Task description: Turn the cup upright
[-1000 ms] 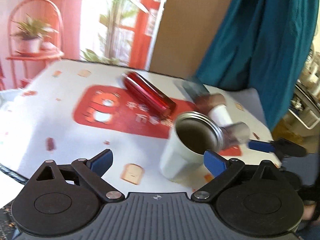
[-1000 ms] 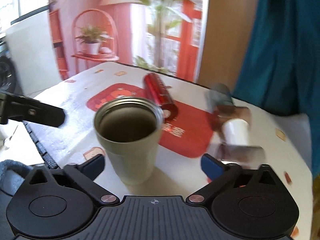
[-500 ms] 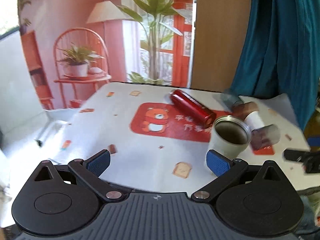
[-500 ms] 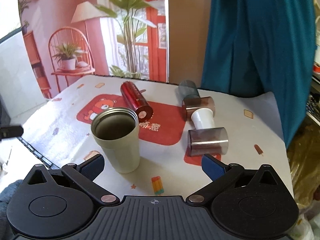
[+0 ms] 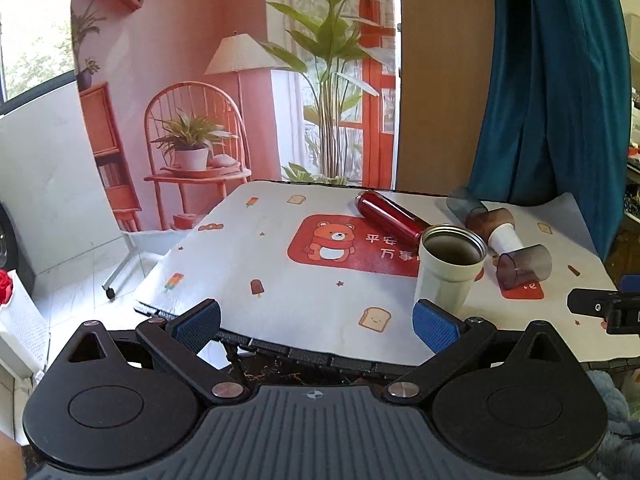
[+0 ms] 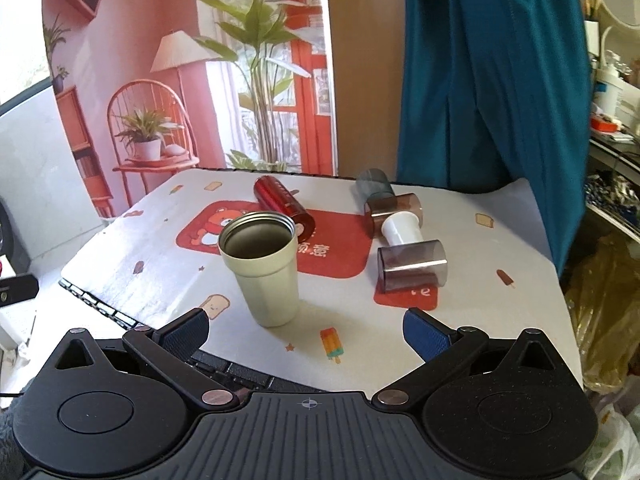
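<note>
A pale cream metal cup stands upright on the table, mouth up and empty; it also shows in the left wrist view. My right gripper is open and empty, back near the table's front edge, apart from the cup. My left gripper is open and empty, pulled back past the table's near-left edge, the cup ahead of its right finger. The right gripper's tip shows at the right edge of the left wrist view.
A red bottle lies on its side behind the cup. A brown and white tumbler, a smoky clear cup and a grey cup lie on their sides to the right. A teal curtain hangs behind the table.
Both grippers have drawn back from the cup and away from the table. The cup stands upright in the same spot and looks smaller in both views.
</note>
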The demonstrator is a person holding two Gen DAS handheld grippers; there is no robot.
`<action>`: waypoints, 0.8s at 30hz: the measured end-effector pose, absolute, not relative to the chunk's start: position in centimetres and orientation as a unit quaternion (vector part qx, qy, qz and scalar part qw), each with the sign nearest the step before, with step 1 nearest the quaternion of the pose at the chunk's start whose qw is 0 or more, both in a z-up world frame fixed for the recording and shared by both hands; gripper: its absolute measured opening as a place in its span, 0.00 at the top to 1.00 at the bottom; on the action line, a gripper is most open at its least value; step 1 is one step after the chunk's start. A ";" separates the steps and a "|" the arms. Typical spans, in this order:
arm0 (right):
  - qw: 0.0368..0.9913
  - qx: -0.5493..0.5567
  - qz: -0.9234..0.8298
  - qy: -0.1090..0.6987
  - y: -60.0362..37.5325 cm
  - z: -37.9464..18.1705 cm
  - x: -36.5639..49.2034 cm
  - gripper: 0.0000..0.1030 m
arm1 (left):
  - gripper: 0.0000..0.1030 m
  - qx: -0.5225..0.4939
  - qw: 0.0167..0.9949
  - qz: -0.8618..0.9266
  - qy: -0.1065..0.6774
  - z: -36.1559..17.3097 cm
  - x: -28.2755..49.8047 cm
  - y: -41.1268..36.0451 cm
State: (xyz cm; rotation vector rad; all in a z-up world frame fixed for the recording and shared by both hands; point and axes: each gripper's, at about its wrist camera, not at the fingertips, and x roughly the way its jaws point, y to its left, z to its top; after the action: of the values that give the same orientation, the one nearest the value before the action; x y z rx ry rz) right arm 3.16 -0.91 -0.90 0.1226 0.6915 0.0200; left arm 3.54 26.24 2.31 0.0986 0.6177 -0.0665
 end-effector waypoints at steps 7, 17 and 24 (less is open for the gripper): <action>0.945 0.049 -0.011 0.322 -1.1 -1.3 2.0 0.00 | 0.00 0.048 0.958 -0.011 0.282 2.1 2.0 25.5; 0.949 0.047 -0.018 0.311 -1.3 -1.4 1.4 0.00 | 0.00 0.048 0.960 0.001 0.276 1.9 1.9 25.6; 0.949 0.047 -0.019 0.312 -1.2 -1.4 1.3 0.00 | 0.00 0.050 0.958 0.002 0.281 1.8 1.8 25.7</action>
State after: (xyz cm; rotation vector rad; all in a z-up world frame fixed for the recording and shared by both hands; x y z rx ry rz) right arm 1.32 -1.21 -1.37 0.0951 0.6339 -0.0396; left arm 1.80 25.67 1.78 0.1020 0.5698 0.0046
